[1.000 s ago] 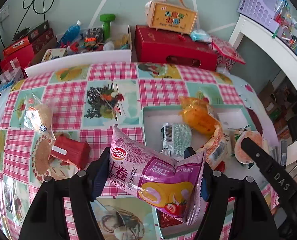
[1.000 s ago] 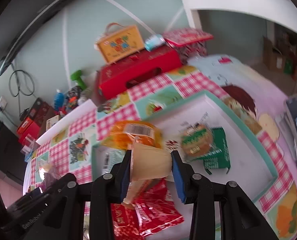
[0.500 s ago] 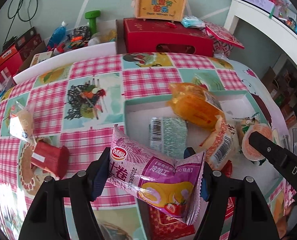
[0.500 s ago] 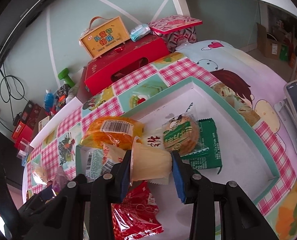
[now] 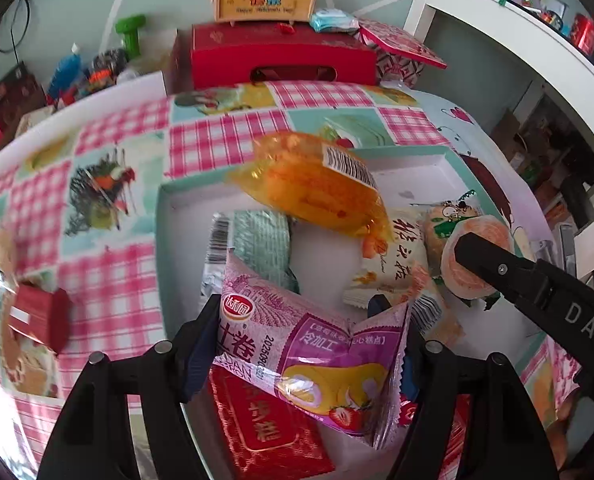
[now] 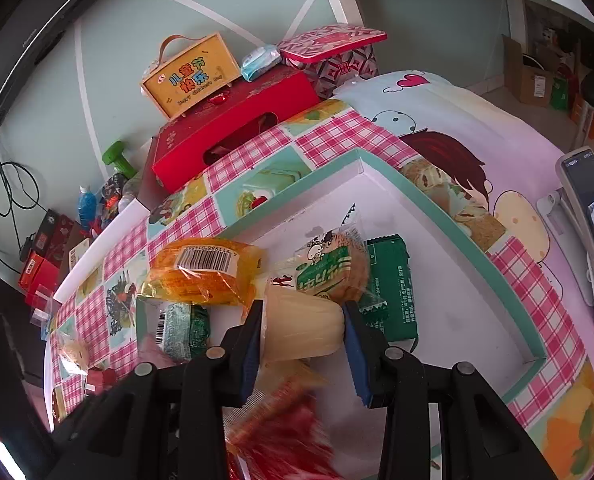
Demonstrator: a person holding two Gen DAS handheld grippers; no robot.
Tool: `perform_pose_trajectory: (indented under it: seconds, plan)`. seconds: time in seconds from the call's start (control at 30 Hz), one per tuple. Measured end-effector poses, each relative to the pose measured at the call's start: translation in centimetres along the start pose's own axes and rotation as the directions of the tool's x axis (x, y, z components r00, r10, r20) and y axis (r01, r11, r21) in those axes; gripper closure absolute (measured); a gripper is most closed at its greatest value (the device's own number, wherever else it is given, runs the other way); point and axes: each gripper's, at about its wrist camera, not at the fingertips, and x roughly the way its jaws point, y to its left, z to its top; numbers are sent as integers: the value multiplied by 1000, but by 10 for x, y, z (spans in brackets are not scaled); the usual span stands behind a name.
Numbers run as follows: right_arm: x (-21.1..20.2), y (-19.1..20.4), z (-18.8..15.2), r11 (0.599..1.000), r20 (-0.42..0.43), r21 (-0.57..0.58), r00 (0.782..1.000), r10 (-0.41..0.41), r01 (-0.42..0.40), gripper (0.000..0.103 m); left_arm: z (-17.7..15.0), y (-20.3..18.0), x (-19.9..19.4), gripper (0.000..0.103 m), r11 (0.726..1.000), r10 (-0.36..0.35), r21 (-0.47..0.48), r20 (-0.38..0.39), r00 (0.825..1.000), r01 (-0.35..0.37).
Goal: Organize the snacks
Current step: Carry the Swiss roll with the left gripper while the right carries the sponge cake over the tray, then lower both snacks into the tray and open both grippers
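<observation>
Two snacks hang over the box (image 5: pixel 165 216), one in each gripper: the left gripper (image 5: pixel 309 344) clamps a pink roll pack (image 5: pixel 313 344) by its ends, and the right gripper (image 6: pixel 303 326) pinches a pale pack (image 6: pixel 303 322) across its middle, both tilted down, probably to drop them in. Below lie an orange pack (image 5: pixel 313 188), a green pack (image 6: pixel 391 284) and a red pack (image 5: pixel 265 428), so the box seems to be the collecting place. Out on the table (image 5: pixel 217 140) a red carton (image 5: pixel 41 316) waits.

"DAS" on right gripper (image 5: pixel 473 246)
</observation>
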Motion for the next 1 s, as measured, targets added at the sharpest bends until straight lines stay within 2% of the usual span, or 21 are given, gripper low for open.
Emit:
perform_pose_trajectory:
  seconds: [0.07, 0.5, 0.8, 0.87, 0.93, 1.0]
  plan:
    - [0, 0, 0, 1000, 0, 0, 1000, -1, 1, 63, 0, -3, 1, 30, 999, 31, 25, 7, 1000, -31]
    - [10, 3, -1, 999, -22, -32, 999, -38, 38, 63, 3, 6, 4, 29, 999, 50, 5, -4, 999, -50]
    - [18, 7, -4, 996, -48, -65, 996, -68, 65, 62, 5, 19, 0, 29, 998, 1, -58, -13, 1000, -2]
    - [19, 7, -4, 996, -48, -64, 996, -69, 66, 56, 5, 21, -1, 29, 998, -5, -66, -16, 1000, 3]
    - [18, 8, -4, 997, -49, -64, 997, -57, 54, 39, 6, 22, -3, 29, 997, -7, -72, -16, 1000, 6]
    - [17, 9, -3, 996, -44, -63, 997, -58, 55, 32, 7, 22, -4, 29, 997, -5, -73, -15, 1000, 4]
